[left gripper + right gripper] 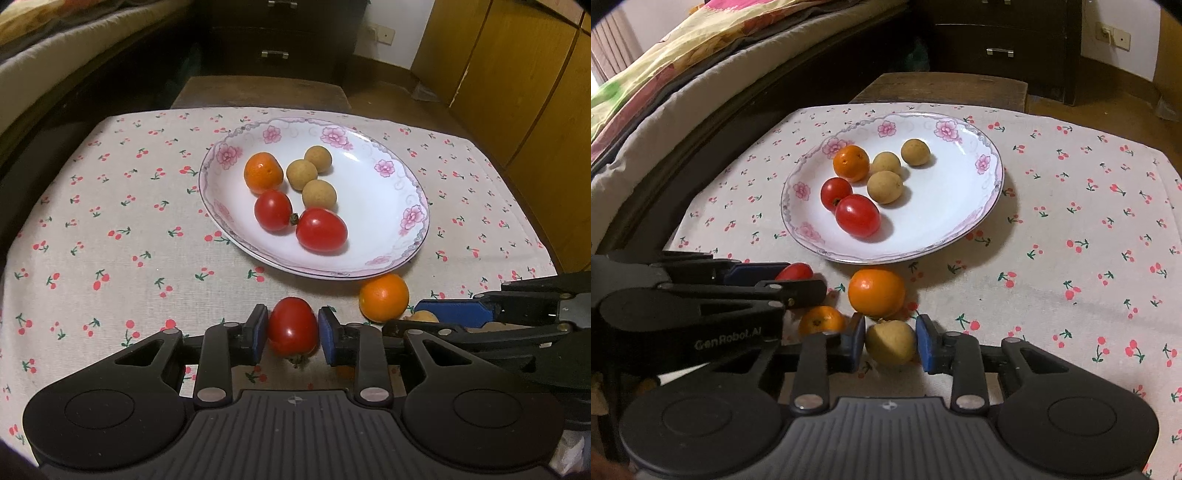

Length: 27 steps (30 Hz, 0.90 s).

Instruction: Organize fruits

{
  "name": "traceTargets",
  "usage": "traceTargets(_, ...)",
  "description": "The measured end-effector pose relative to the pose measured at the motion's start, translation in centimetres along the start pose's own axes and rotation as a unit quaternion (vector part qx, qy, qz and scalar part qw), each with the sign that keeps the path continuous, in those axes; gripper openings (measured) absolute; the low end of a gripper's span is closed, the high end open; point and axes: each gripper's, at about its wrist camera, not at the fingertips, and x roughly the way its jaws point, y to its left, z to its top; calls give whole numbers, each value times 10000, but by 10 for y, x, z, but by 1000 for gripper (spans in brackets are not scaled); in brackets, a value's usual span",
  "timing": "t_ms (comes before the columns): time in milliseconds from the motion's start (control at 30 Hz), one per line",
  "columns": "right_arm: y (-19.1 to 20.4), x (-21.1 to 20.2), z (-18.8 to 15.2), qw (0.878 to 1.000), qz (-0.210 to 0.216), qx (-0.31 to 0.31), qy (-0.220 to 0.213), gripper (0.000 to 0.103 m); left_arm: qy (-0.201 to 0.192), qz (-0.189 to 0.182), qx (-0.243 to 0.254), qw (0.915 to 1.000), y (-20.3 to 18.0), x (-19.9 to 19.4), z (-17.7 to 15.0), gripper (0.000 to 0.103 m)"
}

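A white flowered plate (388,236) (942,229) holds one orange (263,172), two red tomatoes (321,229) and three tan longans (319,193). My left gripper (293,334) is shut on a red tomato (293,326) (794,272) just in front of the plate. My right gripper (891,341) is shut on a tan longan (891,341) (423,316) on the cloth. A loose orange (384,297) (876,292) lies just ahead of it by the plate's near rim. A second small orange (822,320) lies between the two grippers.
The table wears a cherry-print cloth (110,240) (1089,240). A bed (665,92) runs along the left. A dark drawer chest (277,33) and wooden cupboards (517,92) stand beyond the table's far edge.
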Motion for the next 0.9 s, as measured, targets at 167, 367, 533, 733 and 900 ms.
traceTargets(167,4,-4,-3,9998,-100,-164,75,31,-1,21,122,9999,-3,-3,-1,37)
traceTargets(367,5,-22,-16,9993,-205,-267,168,31,-12,11,270,9996,-8,-14,-9,36)
traceTargets(533,7,-37,-28,9992,-197,-280,216,31,6,14,246,9997,-8,-25,-21,36)
traceTargets(733,11,-32,-42,9984,-242,-396,308,31,128,85,324,9994,-13,-30,-38,36)
traceTargets(900,11,-32,-45,9984,-237,-449,235,31,127,112,365,9992,-14,-30,-43,38)
